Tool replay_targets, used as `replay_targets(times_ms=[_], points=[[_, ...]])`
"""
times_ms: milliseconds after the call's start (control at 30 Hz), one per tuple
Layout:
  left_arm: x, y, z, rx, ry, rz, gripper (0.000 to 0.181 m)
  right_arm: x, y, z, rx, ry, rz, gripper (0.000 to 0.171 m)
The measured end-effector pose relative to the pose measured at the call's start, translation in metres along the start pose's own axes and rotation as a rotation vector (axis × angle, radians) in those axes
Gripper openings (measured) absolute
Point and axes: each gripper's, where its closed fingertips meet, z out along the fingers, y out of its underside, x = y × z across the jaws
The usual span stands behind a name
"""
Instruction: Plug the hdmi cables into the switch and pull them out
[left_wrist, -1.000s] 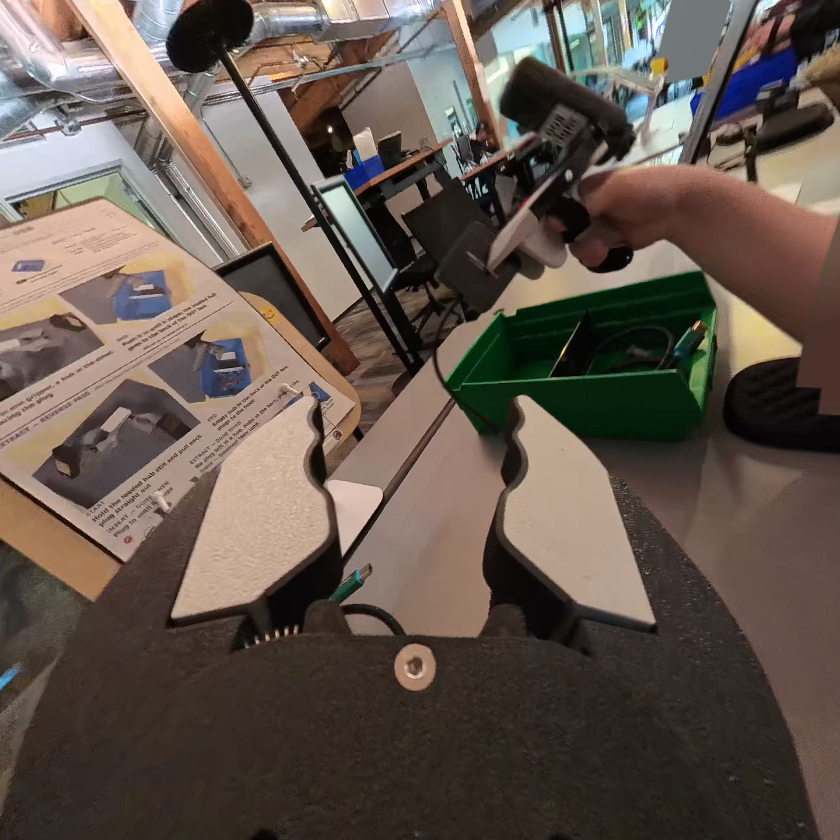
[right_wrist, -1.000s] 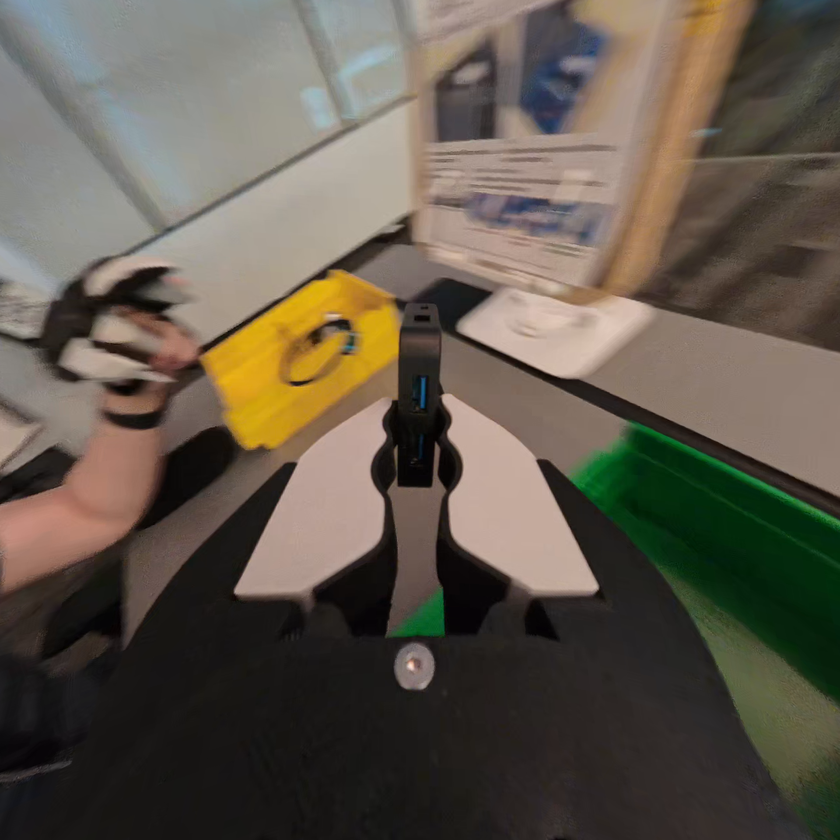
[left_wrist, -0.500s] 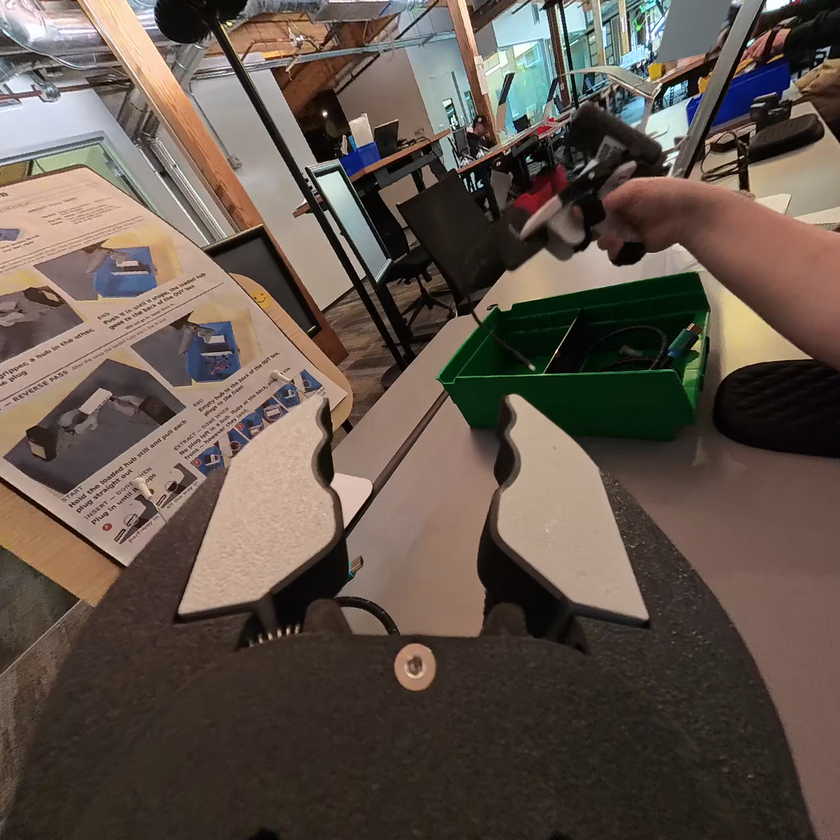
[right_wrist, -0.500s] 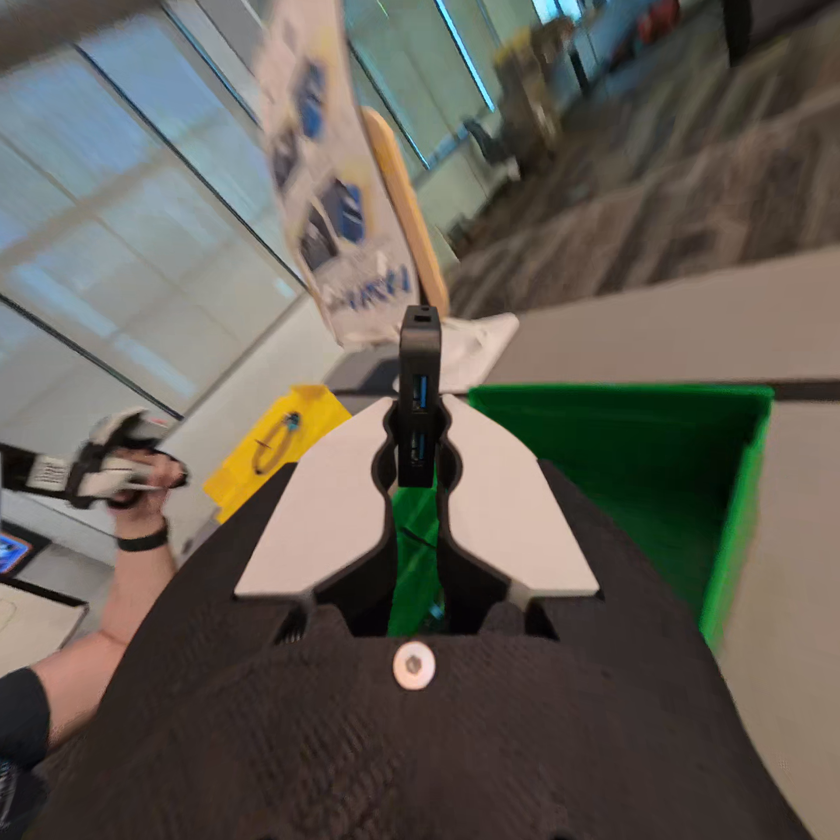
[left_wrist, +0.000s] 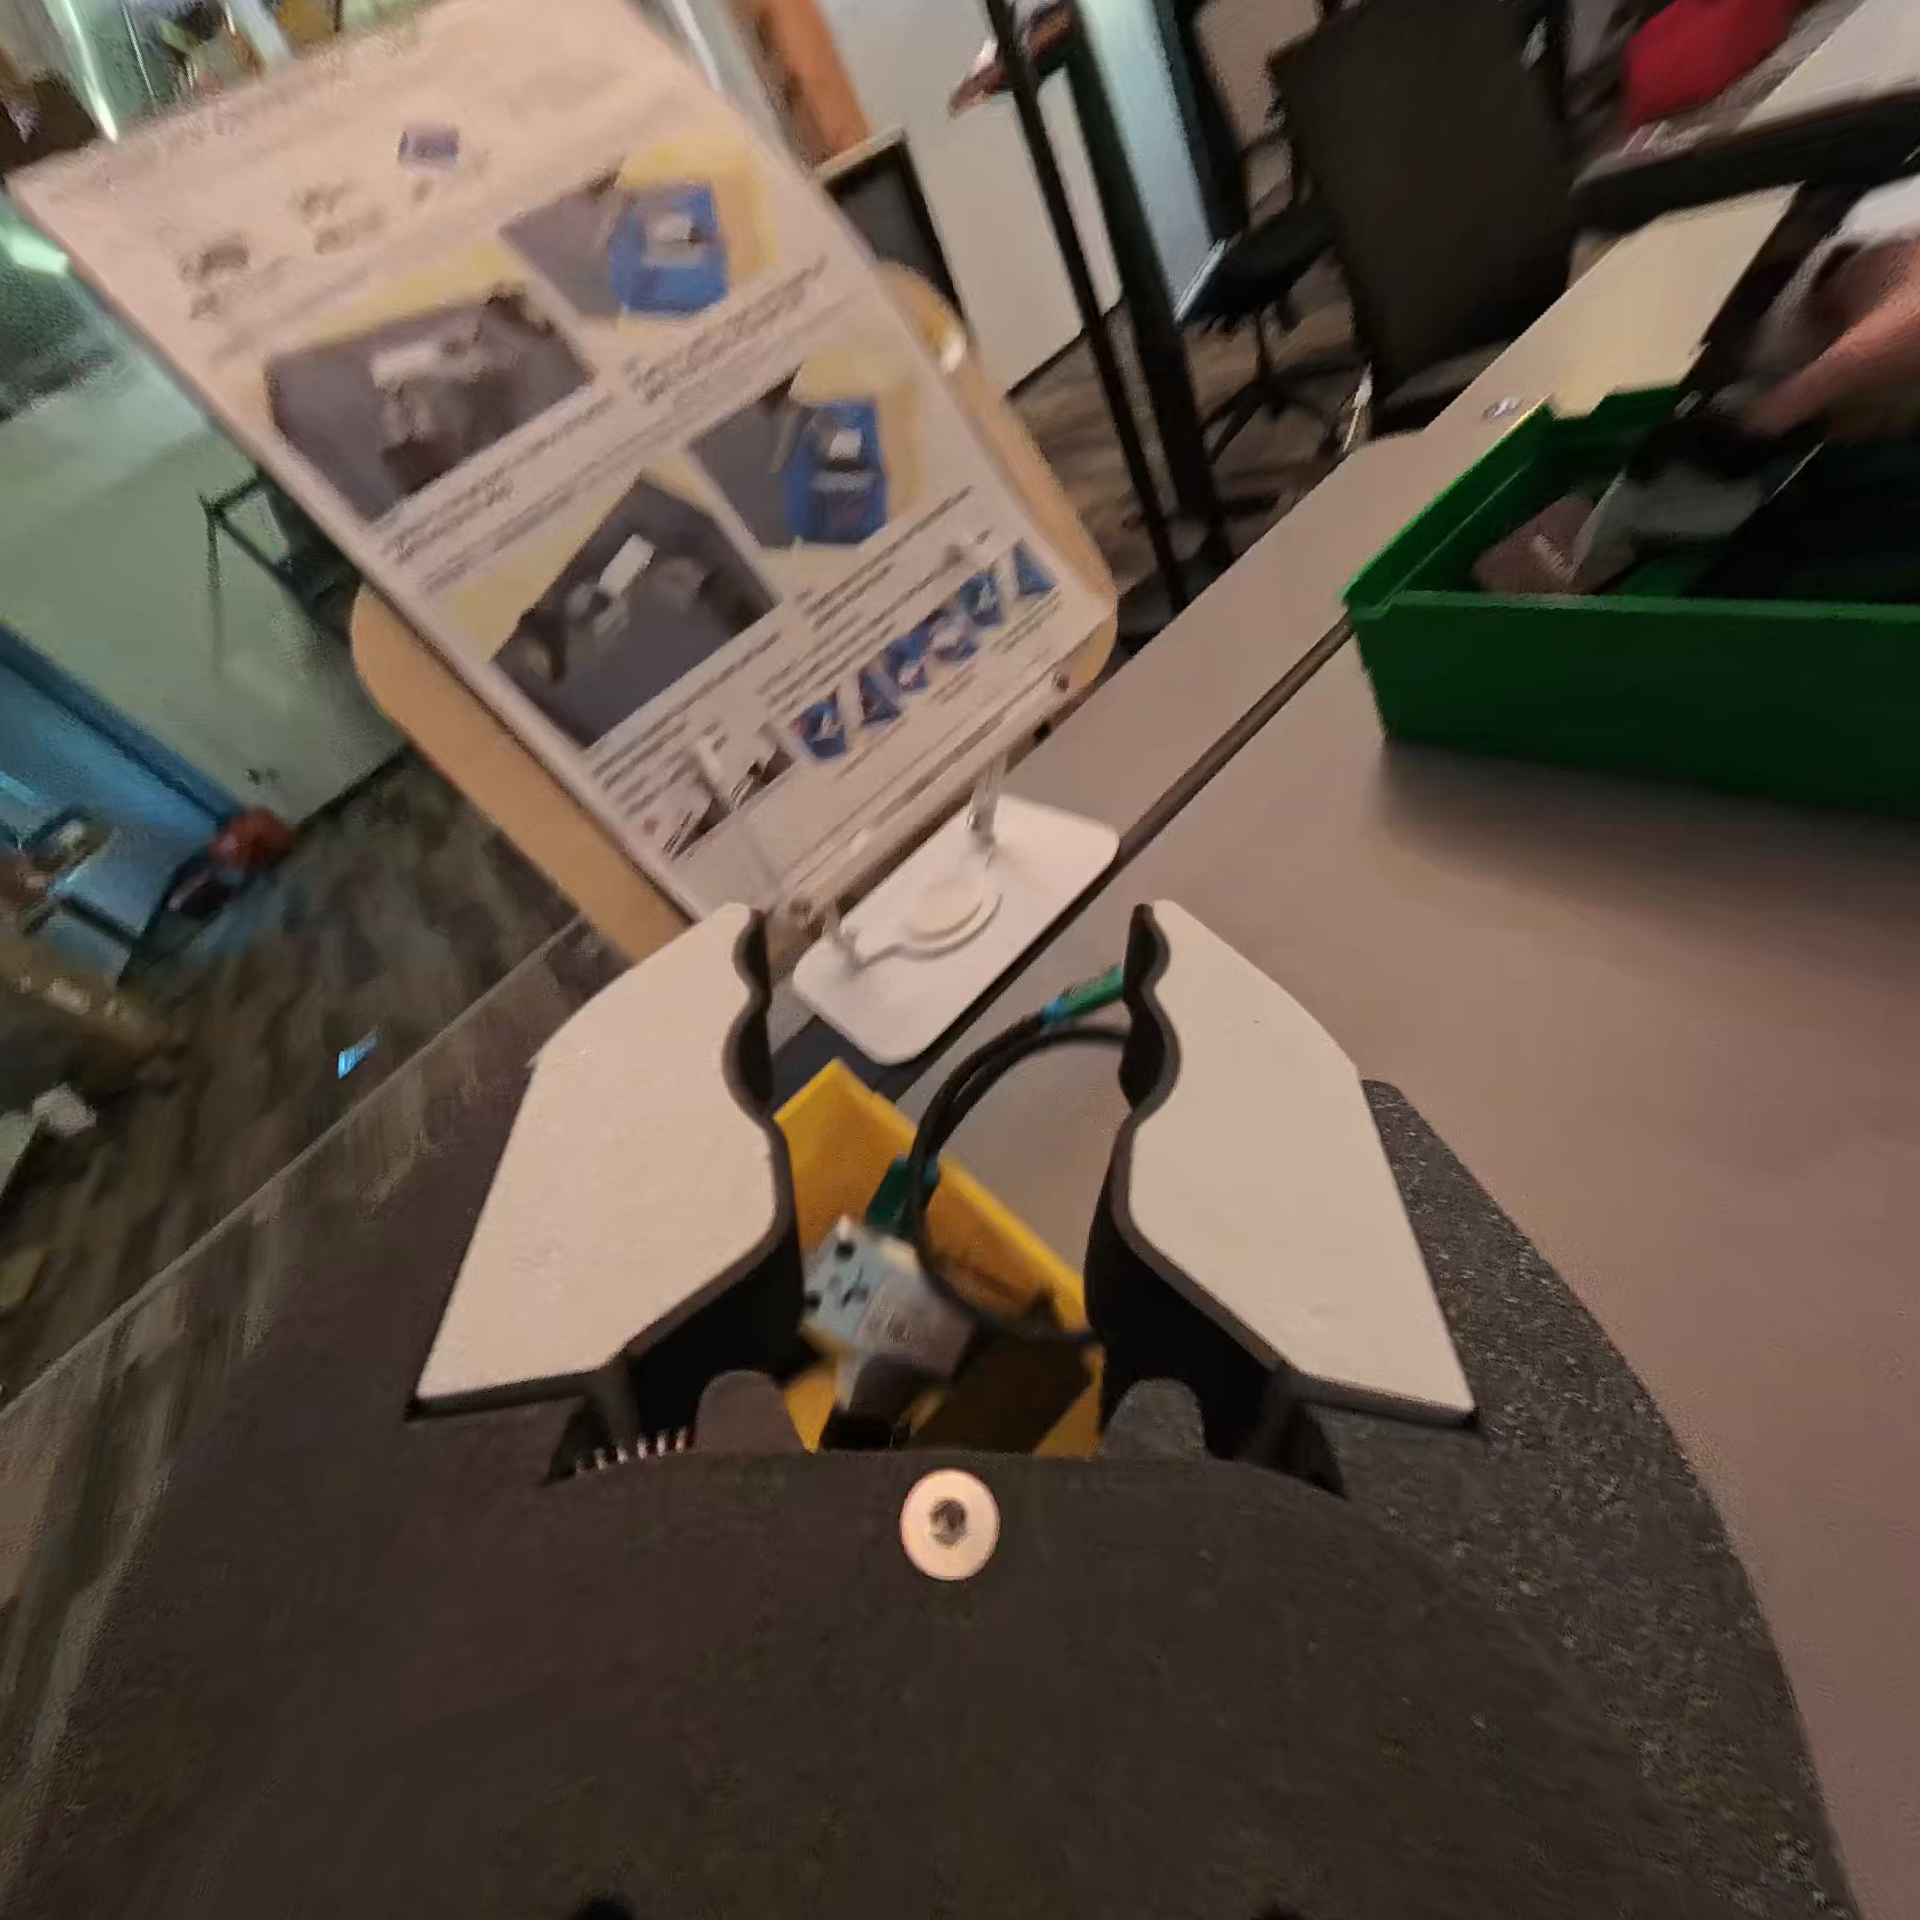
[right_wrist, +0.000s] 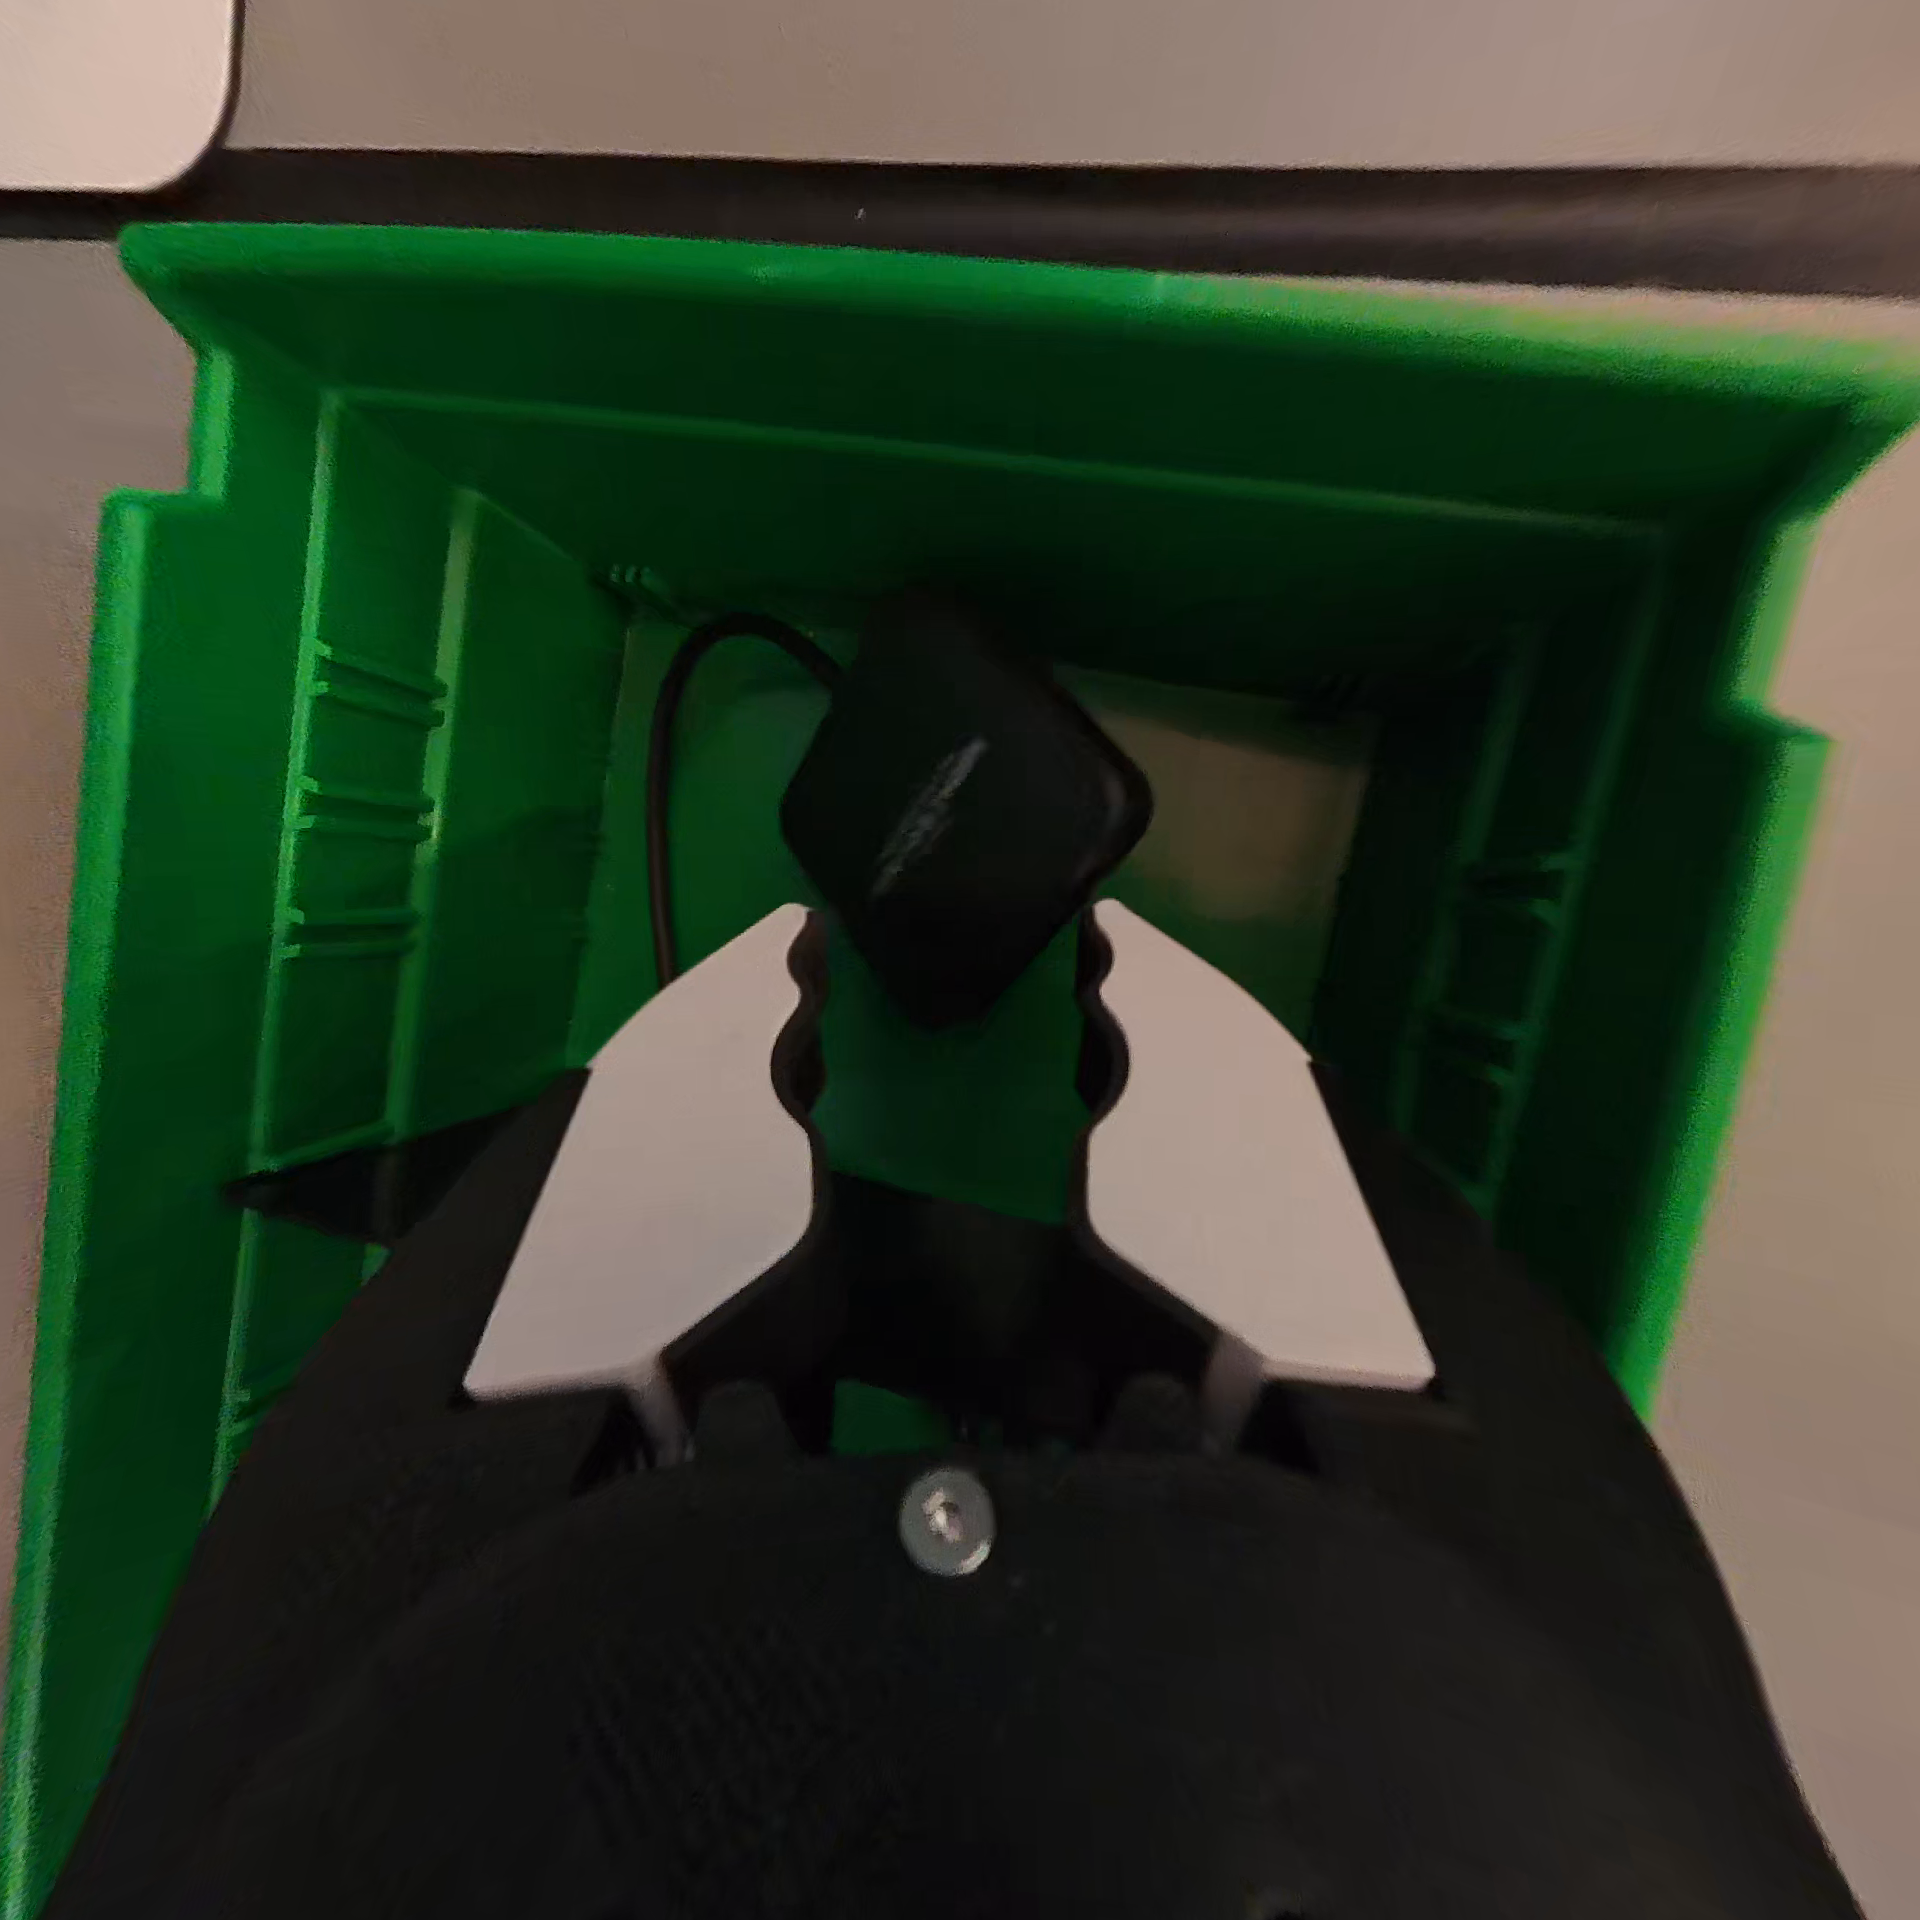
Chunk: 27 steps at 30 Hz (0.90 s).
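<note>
In the right wrist view my right gripper (right_wrist: 948, 930) points down into the green bin (right_wrist: 343, 727) with its jaws open. The black switch (right_wrist: 956, 821) sits tilted in the bin just past the fingertips; its lower corner reaches between them, but neither pad presses on it. Its thin black cord (right_wrist: 660, 831) curves along the bin floor. In the left wrist view my left gripper (left_wrist: 948, 987) is open and empty above a yellow bin (left_wrist: 831, 1143). That bin holds a black cable (left_wrist: 997, 1060) with green-collared plugs and a silver connector (left_wrist: 883, 1309).
An instruction sheet (left_wrist: 623, 416) leans on a stand with a white base (left_wrist: 956, 935) at the grey table's (left_wrist: 1507, 1039) back edge. The green bin (left_wrist: 1621, 675) stands at the right of the left wrist view, with the other hand and gripper blurred over it.
My right gripper swung down over the green bin and opened, letting go of the black switch it held upright. My left gripper tipped down over the yellow bin, its jaws a little narrower.
</note>
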Motion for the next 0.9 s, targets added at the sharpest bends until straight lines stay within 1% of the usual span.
replay_targets(times_ms=[100, 167, 233, 300, 367, 400, 467, 500, 600, 700, 800, 900], points=[[-0.024, 0.044, -0.011, -0.168, -0.006, -0.033, 0.056, -0.004, -0.013, -0.019, 0.075, 0.023, -0.045, 0.052], [-0.037, 0.075, -0.012, -0.271, -0.026, -0.017, 0.055, -0.012, -0.026, -0.035, 0.156, 0.034, -0.080, 0.054], [-0.050, 0.100, -0.004, -0.315, -0.059, -0.005, 0.057, -0.022, -0.038, -0.051, 0.231, 0.044, -0.130, 0.054], [-0.056, 0.124, 0.010, -0.330, -0.031, -0.062, 0.057, -0.036, -0.046, -0.062, 0.279, 0.046, -0.184, 0.054], [-0.053, 0.144, 0.026, -0.319, 0.068, -0.176, 0.056, -0.049, -0.050, -0.066, 0.308, 0.040, -0.237, 0.053], [-0.051, 0.147, 0.033, -0.294, 0.132, -0.211, 0.053, -0.055, -0.050, -0.067, 0.311, 0.030, -0.263, 0.053], [-0.051, 0.145, 0.045, -0.258, 0.282, -0.221, 0.040, -0.065, -0.048, -0.064, 0.297, 0.005, -0.297, 0.053], [-0.053, 0.147, 0.048, -0.290, 0.361, -0.223, 0.038, -0.071, -0.046, -0.062, 0.279, -0.024, -0.305, 0.053], [-0.059, 0.158, 0.047, -0.456, 0.550, -0.214, 0.039, -0.094, -0.042, -0.060, 0.256, -0.157, -0.322, 0.053], [-0.062, 0.177, 0.054, -0.564, 0.620, -0.150, 0.045, -0.091, -0.042, -0.059, 0.251, -0.121, -0.323, 0.053], [-0.043, 0.190, 0.062, -0.623, 0.740, -0.145, 0.047, -0.083, -0.039, -0.055, 0.229, -0.074, -0.316, 0.054], [-0.020, 0.214, 0.063, -0.733, 0.851, -0.098, 0.050, -0.084, -0.040, -0.053, 0.228, -0.090, -0.305, 0.054]])
